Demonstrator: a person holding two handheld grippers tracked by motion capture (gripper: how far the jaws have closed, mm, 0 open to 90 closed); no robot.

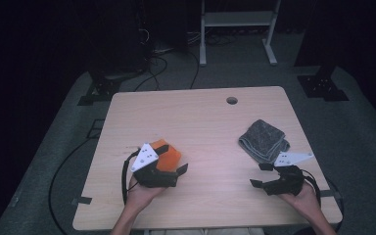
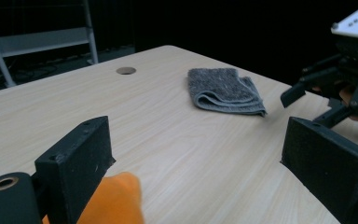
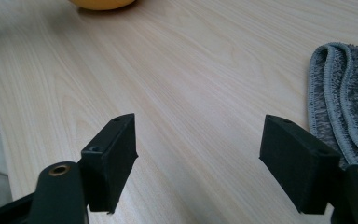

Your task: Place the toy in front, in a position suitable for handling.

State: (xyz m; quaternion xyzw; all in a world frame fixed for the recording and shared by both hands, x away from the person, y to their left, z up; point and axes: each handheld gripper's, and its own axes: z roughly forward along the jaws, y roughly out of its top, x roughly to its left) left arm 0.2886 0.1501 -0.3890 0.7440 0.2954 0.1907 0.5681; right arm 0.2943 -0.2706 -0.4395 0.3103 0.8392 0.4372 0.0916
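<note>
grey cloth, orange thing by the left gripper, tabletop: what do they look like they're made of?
Grey cloth: looks like terry or microfibre, with a fuzzy nap, a stitched hem and soft folds.
Orange thing: probably soft fabric, maybe a bean bag; matte, with rounded, bulging edges. Its filling cannot be seen.
Tabletop: pale wood-grain, likely laminate over board; smooth, low sheen, with a round cable hole.

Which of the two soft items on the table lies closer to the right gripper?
The folded grey cloth, lying just beyond the right gripper near the table's right edge. The orange item sits far across the table by the left gripper.
</note>
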